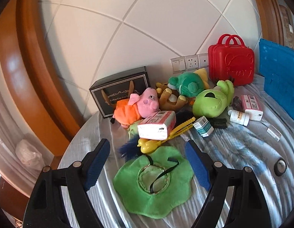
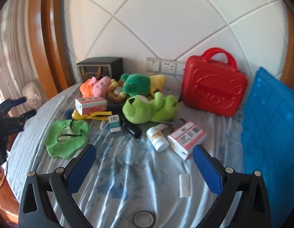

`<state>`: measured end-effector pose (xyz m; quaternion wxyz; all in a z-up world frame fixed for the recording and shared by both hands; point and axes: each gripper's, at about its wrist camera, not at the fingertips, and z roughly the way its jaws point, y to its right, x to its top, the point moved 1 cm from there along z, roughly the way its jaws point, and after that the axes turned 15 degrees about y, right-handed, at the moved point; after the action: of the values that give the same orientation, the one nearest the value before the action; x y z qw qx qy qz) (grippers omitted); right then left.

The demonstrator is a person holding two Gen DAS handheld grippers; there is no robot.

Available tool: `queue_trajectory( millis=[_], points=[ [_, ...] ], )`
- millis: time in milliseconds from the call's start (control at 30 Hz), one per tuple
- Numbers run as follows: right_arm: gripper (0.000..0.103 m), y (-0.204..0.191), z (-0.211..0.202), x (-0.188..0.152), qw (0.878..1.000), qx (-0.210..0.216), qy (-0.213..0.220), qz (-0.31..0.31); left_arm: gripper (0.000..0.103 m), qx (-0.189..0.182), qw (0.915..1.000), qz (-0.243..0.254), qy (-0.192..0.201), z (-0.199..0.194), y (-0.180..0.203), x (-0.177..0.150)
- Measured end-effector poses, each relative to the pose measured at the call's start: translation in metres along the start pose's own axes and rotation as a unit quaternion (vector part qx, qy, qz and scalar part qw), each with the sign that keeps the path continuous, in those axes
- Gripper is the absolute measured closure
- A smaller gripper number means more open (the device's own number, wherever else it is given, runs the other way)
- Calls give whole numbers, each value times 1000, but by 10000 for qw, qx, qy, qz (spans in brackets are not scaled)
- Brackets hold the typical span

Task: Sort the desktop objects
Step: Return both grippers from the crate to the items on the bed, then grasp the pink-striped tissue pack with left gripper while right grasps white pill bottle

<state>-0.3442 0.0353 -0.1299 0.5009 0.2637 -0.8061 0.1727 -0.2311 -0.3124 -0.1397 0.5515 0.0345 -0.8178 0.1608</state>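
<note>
Tongs are both wide apart, holding nothing. Left tongs [image 1: 147,161] have a green cloth [image 1: 152,182] between them. Right tongs [image 2: 145,163] point at a white bottle [image 2: 158,137].

Both grippers [image 1: 147,152] [image 2: 144,153] agape, empty.

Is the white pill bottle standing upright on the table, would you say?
No, the pill bottle lies on its side beside a pink box.
</note>
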Motion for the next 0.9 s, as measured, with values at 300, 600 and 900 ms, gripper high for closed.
queue_trajectory(
  millis=[300,600,900],
  points=[
    [1,14,106,-19,9962,566,-666,-60,22,-549,9972,257,-437,117,0,-15],
    [8,24,208,-33,9855,1221,-1158,-211,22,-994,9918,205,-778,209,5,-39],
    [13,34,241,-53,9742,1674,-1494,-237,22,-1132,9883,535,-872,236,19,-50]
  ],
)
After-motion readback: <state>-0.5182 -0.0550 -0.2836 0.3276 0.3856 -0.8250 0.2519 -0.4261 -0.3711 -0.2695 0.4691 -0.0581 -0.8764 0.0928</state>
